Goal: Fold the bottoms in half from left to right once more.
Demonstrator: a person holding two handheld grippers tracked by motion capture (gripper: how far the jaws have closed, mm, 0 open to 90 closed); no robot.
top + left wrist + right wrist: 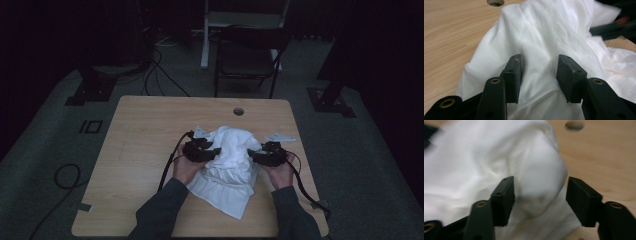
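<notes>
White cloth [227, 165] bunched at frame centre on table [145, 150]. Left gripper [539, 75] and right gripper [540, 200] both gape, cloth between jaws, unpinched. Judgement: close on one fold, lift evenly.

- surface [145, 145]: light wood-grain top, rounded corners, seen whole in the high view
- round cable hole [238, 111] in the surface near its far edge, right of centre; also visible in both gripper views
- white cloth [229, 165] lies crumpled on the surface, around the middle, bunched up high with a flat corner trailing toward the near edge
- small pale scrap [280, 137] lies flat on the surface, just right of the cloth, apart from it
- grey tape tab [84, 206] at the near left edge of the surface
- bare wood left of the cloth
</notes>
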